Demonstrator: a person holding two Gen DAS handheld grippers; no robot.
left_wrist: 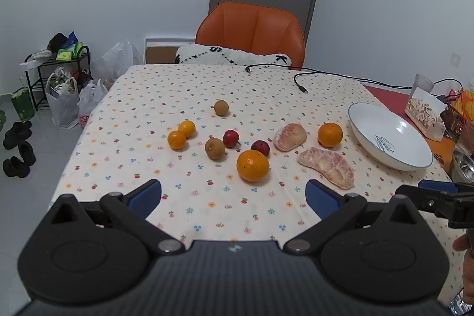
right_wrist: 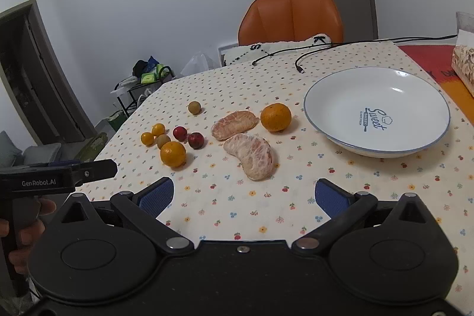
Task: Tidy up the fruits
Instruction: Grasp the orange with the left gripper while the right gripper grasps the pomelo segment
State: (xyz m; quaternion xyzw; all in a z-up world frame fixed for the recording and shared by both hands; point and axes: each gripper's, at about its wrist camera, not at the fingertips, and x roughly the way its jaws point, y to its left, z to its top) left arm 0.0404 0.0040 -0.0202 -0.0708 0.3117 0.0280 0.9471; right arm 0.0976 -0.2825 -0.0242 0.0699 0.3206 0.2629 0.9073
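Left wrist view: left gripper (left_wrist: pixel 234 193) hovers, jaws spread and empty, over the near tablecloth (left_wrist: pixel 207 215), fruits (left_wrist: pixel 252 165) scattered just beyond, apparently awaiting sorting | Right wrist view: right gripper (right_wrist: pixel 244 193) likewise gapes empty; white bowl (right_wrist: pixel 326 96) at far right holds nothing; pomelo segments (right_wrist: pixel 251 156) lie nearest.

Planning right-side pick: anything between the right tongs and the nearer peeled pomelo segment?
Nothing visible. Only bare floral tablecloth lies between the open right tongs and the nearer peeled pink pomelo segment.
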